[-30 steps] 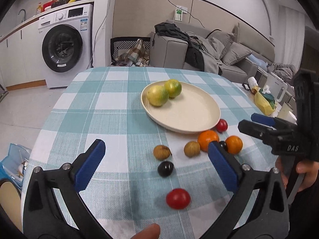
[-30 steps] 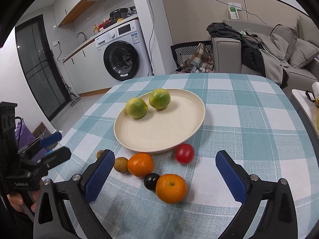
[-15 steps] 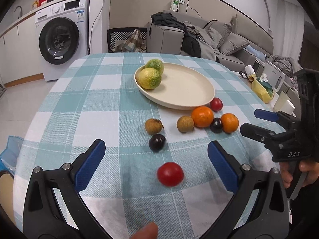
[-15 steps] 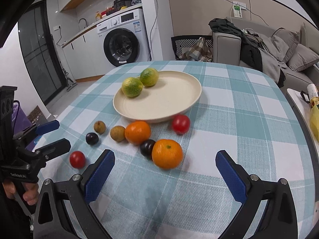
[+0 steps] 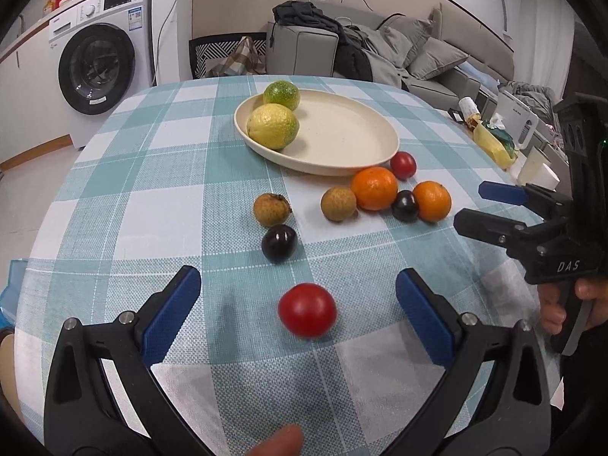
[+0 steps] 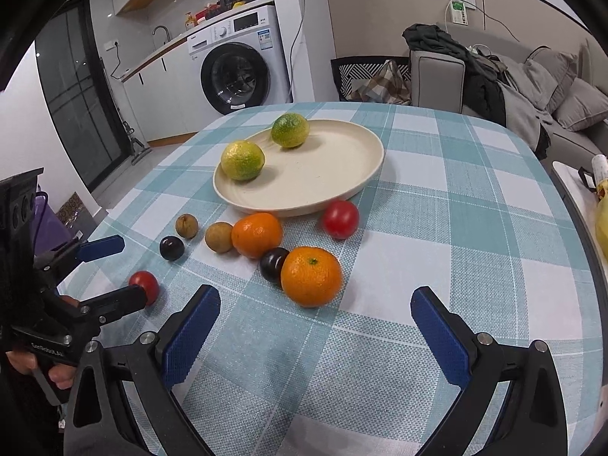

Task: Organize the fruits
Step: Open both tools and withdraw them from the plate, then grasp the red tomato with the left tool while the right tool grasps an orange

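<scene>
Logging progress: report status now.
Left gripper open around near red tomato. Right gripper open, empty. Cream plate holds two green citrus. Nothing blocking.

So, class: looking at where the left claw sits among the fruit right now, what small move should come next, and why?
Probably ease the left claw forward and shut it on the near red tomato. Its jaws are open with the tomato lying between the fingertips, apart from the other fruit, and the plate, holding only two green-yellow citrus, has room.
</scene>
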Motion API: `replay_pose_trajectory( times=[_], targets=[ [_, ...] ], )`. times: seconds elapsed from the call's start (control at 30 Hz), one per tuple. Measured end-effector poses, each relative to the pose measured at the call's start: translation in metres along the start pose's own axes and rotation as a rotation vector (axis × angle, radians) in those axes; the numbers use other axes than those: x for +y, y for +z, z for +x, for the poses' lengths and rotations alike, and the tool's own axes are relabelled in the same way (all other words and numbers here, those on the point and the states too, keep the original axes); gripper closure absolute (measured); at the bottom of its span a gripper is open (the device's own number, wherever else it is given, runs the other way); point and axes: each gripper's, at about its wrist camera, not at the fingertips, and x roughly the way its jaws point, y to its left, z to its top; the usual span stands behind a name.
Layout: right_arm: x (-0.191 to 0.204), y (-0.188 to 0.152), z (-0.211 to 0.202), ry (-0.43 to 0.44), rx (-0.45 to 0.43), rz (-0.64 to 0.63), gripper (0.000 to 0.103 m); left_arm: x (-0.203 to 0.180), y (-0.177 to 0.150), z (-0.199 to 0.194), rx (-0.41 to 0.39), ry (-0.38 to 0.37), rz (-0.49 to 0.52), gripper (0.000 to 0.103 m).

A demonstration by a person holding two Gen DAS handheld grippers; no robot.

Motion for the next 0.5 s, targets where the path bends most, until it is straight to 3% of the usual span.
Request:
replay_pose_trajectory(
  times=[0.13, 0.23, 0.5],
  targets=[
    [-0.003, -0.002, 0.008, 0.006, 0.031, 0.015, 0.003, 0.000, -0.002, 0.004, 0.021, -0.004, 0.010, 0.001],
    [-0.006, -0.003, 0.013, 0.036, 0.052, 0.036, 0.018, 0.001, -0.005, 0.006, 0.032, -0.010, 0.012, 0.001],
    [-0.003, -0.002, 0.025, 0.036, 0.078, 0.030, 0.026, 0.004, -0.007, 0.013, 0.072, -0.033, 0.019, 0.001]
  ],
)
